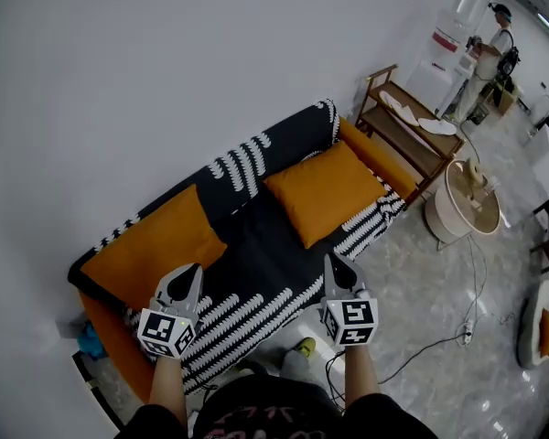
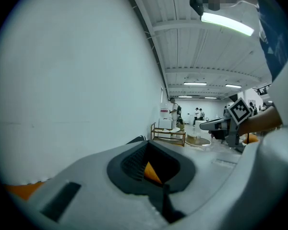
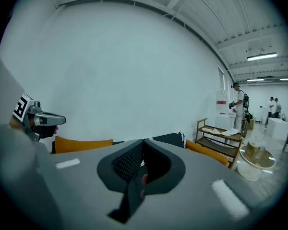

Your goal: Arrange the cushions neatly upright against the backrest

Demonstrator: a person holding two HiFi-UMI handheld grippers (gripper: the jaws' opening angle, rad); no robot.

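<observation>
In the head view a sofa (image 1: 256,273) under a black throw with white stripes stands along the white wall. Two orange cushions lean on its backrest: one at the left (image 1: 156,240), one at the right (image 1: 325,190). My left gripper (image 1: 185,278) and right gripper (image 1: 337,267) hover over the sofa's front edge, both shut and empty, clear of the cushions. The left gripper view shows closed jaws, an orange sliver (image 2: 152,172) beyond them, and the right gripper (image 2: 230,123) at the right. The right gripper view shows the left cushion's top (image 3: 81,143) and the sofa's orange arm (image 3: 206,152).
A wooden shelf rack (image 1: 407,131) stands past the sofa's right end, with a round white side table (image 1: 467,199) beside it. A cable (image 1: 439,341) runs across the shiny floor. A person (image 1: 494,44) stands far off. A blue object (image 1: 90,341) lies by the sofa's left corner.
</observation>
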